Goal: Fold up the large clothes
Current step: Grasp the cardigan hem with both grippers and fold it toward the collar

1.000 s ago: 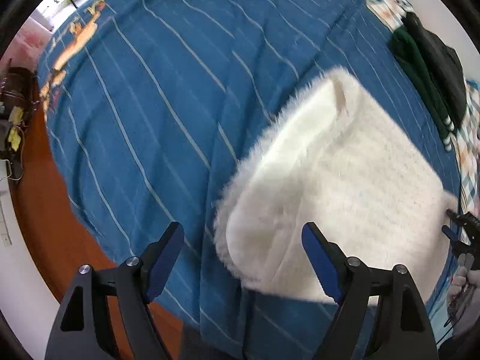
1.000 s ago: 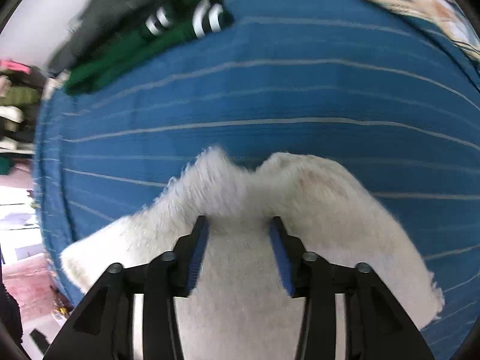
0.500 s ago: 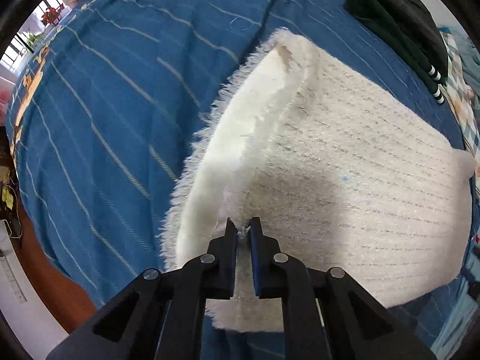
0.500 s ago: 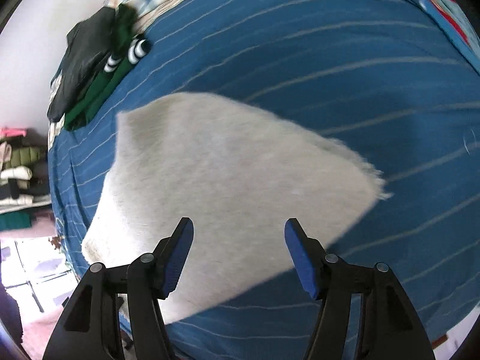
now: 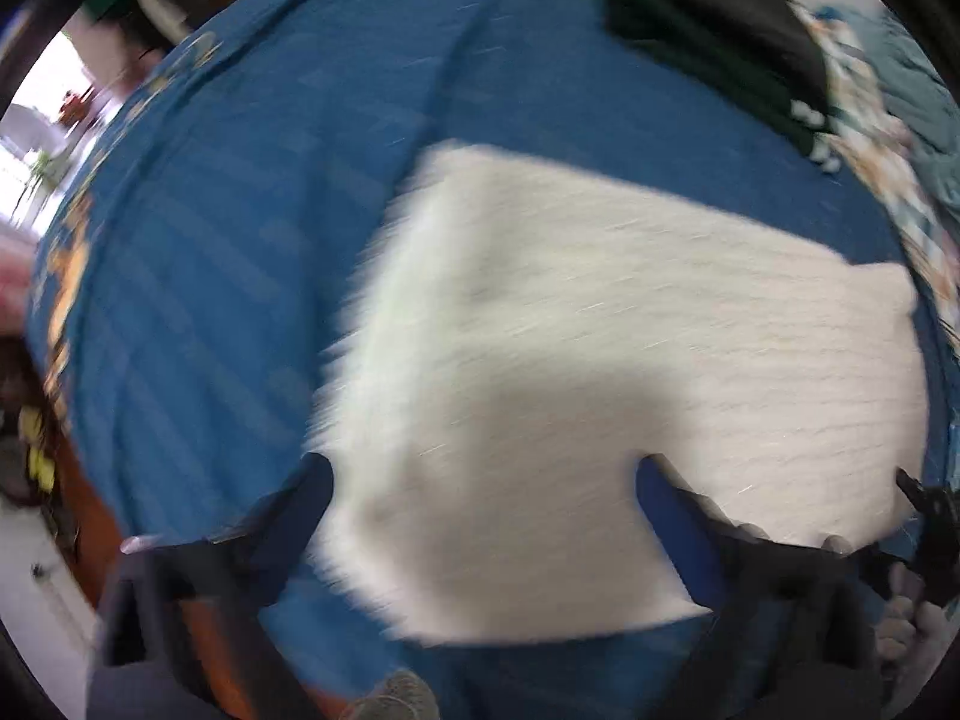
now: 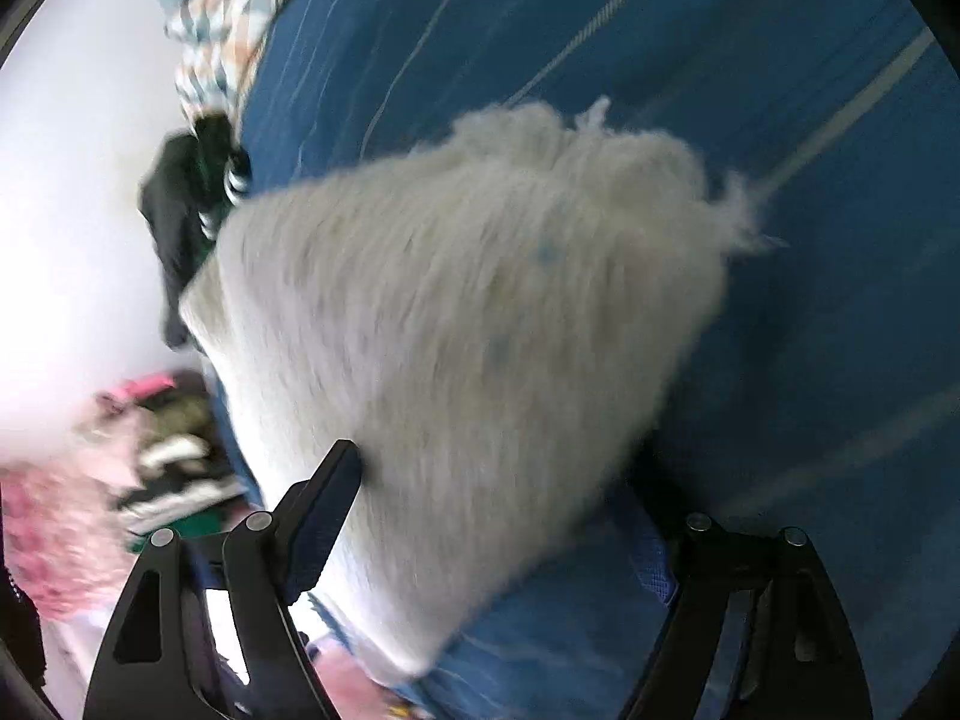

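A white fuzzy garment (image 5: 600,348) lies folded flat on the blue striped bedspread (image 5: 240,240). My left gripper (image 5: 483,474) hangs right over its near edge, pointing steeply down, jaws opening wide, nothing pinched between the pads. In the blurred right wrist view the same garment (image 6: 468,312) fills the middle. My right gripper (image 6: 498,498) stands over its near corner, jaws opening; the cloth lies between the fingers, and the pads do not press on it. The right gripper's black tip (image 5: 924,510) and a hand (image 5: 900,612) show at the left view's right edge.
A dark green and black clothes pile (image 5: 720,30) lies at the far side of the bed, next to a patterned quilt (image 5: 870,180). The same pile (image 6: 186,210) shows beside the white wall. Stacked clothes (image 6: 168,456) sit beyond the bed's edge. Orange floor (image 5: 90,510) lies to the left.
The left gripper, shut on the garment's edge half a second ago, has let go and stands wide open. The right gripper has swung and rolled, and its jaws are wider.
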The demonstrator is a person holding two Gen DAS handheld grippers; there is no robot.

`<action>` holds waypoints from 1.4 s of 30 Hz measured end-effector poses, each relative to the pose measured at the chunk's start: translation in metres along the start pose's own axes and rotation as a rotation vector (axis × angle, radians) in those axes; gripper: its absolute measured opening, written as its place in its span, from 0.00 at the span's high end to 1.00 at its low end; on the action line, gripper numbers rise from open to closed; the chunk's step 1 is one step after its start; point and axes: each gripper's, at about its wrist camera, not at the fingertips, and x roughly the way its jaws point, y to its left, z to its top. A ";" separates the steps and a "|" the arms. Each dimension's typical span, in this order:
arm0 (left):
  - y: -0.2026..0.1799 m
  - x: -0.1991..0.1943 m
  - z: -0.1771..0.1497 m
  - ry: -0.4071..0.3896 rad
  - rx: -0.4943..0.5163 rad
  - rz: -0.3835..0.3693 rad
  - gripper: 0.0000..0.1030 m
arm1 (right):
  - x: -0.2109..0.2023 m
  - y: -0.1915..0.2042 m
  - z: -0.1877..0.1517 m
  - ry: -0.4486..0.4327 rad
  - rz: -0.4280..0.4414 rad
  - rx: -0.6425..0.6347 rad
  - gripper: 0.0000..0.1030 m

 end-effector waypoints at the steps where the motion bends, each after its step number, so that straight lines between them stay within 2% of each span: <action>1: -0.021 0.008 0.013 -0.004 0.028 -0.027 0.00 | 0.002 -0.001 0.002 -0.016 0.025 0.000 0.20; 5: -0.084 0.046 0.034 0.002 0.124 -0.084 0.00 | 0.014 0.003 0.018 -0.090 0.118 -0.042 0.19; 8: -0.135 0.078 0.043 0.023 0.214 -0.073 0.00 | 0.022 0.007 0.023 -0.107 0.146 -0.053 0.21; 9: -0.144 0.086 0.044 0.030 0.232 -0.055 0.00 | 0.025 0.010 0.023 -0.109 0.157 -0.062 0.38; 10: -0.150 0.096 0.047 0.031 0.244 -0.036 0.00 | 0.026 0.013 0.023 -0.110 0.163 -0.068 0.64; 12: -0.150 0.104 0.051 0.014 0.235 -0.054 0.00 | 0.026 0.018 0.022 -0.109 0.198 -0.065 0.71; 18: -0.149 0.107 0.060 0.015 0.236 -0.089 0.00 | -0.003 0.077 0.008 -0.131 0.251 -0.154 0.76; 23: -0.148 0.114 0.072 0.034 0.188 -0.131 0.00 | -0.012 0.158 -0.030 -0.085 0.233 -0.349 0.76; 26: -0.135 0.112 0.074 0.035 0.156 -0.172 0.00 | 0.000 0.215 -0.068 -0.014 0.182 -0.507 0.76; 28: -0.122 0.105 0.076 0.033 0.128 -0.206 0.05 | 0.014 0.250 -0.092 0.022 0.129 -0.622 0.76; 29: -0.115 0.099 0.075 0.033 0.115 -0.217 0.10 | 0.018 0.262 -0.105 0.039 0.113 -0.670 0.76; 30: -0.102 0.090 0.074 0.031 0.085 -0.238 0.11 | 0.025 0.275 -0.117 0.061 0.104 -0.716 0.76; 34: -0.030 0.042 0.051 -0.018 -0.069 -0.219 0.11 | 0.054 0.315 -0.180 0.144 0.052 -0.908 0.76; 37: 0.032 0.016 0.017 -0.032 -0.196 -0.150 0.08 | 0.102 0.331 -0.244 0.242 0.003 -1.049 0.76; 40: 0.092 0.005 -0.023 -0.023 -0.328 -0.036 0.07 | 0.152 0.322 -0.302 0.316 -0.060 -1.173 0.75; 42: 0.117 0.005 -0.045 -0.010 -0.391 0.036 0.07 | 0.197 0.300 -0.349 0.387 -0.129 -1.248 0.75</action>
